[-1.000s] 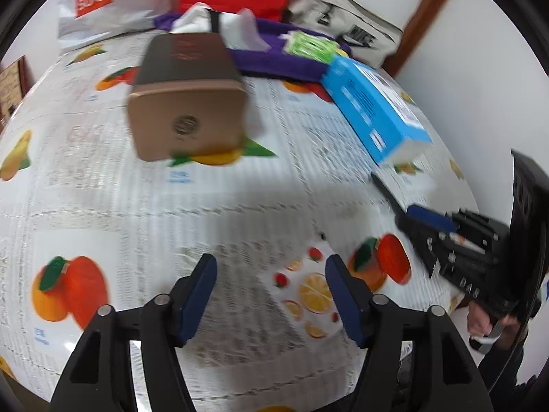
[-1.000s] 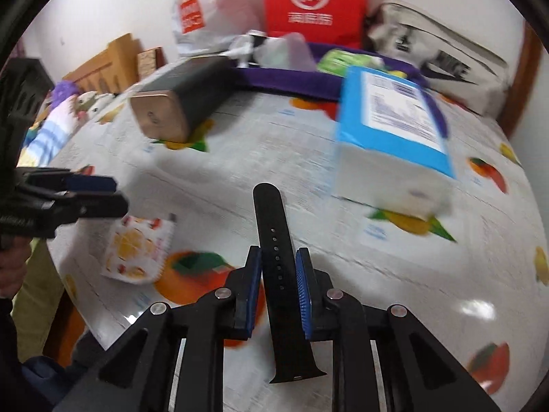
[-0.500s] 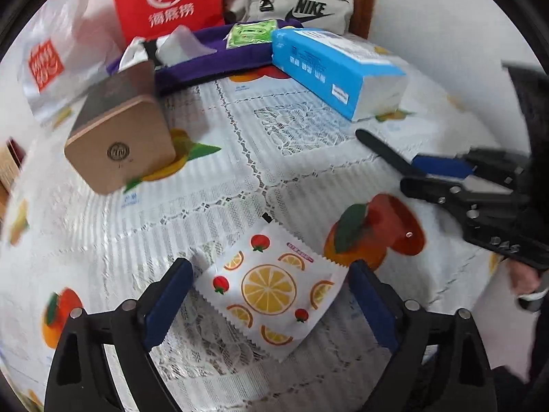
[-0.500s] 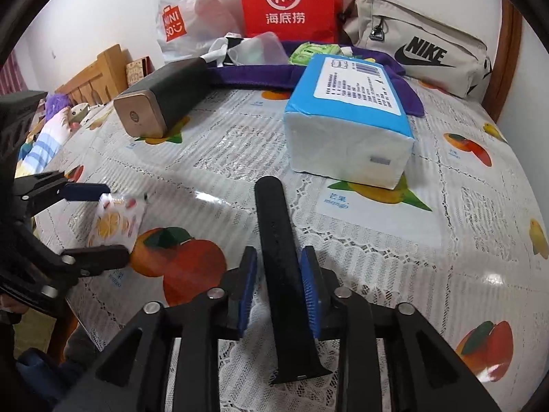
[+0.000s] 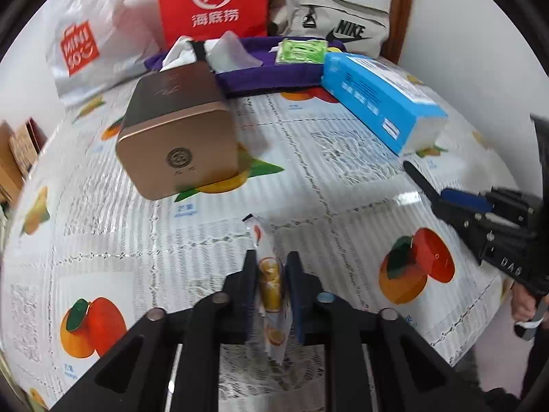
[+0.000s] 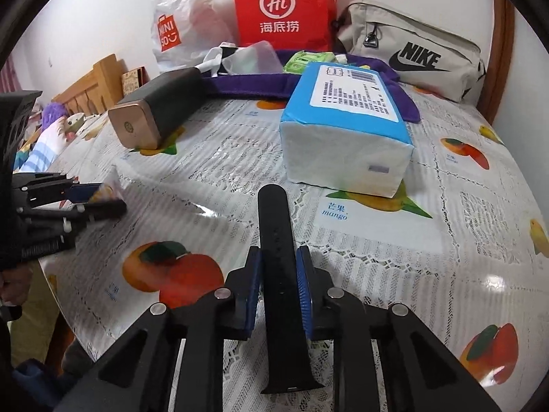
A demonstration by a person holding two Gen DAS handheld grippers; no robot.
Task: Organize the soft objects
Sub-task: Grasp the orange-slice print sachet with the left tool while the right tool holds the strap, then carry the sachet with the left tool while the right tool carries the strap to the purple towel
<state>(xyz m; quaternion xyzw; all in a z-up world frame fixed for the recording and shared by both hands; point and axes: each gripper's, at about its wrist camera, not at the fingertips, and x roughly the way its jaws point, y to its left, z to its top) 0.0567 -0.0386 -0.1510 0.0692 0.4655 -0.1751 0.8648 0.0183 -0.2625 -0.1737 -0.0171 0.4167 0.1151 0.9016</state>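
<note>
A small fruit-print packet [image 5: 259,237] stands pinched on edge between the blue pads of my left gripper [image 5: 271,267], whose jaws are closing on it above the tablecloth. A black watch strap [image 6: 274,219] runs lengthwise through my right gripper [image 6: 278,257]. Those jaws are closing too, and the pads press on the strap's sides. In the left wrist view the right gripper [image 5: 456,202] comes in from the right with the strap's tip [image 5: 417,176] sticking out. From the right wrist view, the left gripper [image 6: 99,195] shows at the left edge.
A blue tissue pack [image 6: 346,134] and a brown-gold box [image 5: 175,137] lie mid-table. A purple tray [image 5: 274,75] with a green packet [image 5: 302,51] sits at the back, before a red bag [image 5: 212,3], a Miniso bag [image 5: 82,44] and a grey Nike bag [image 6: 418,55]. The table's edge is near.
The left jaws stood wide around the flat packet and have now closed on it, folding it upright. The right gripper has kept the strap and stayed in place.
</note>
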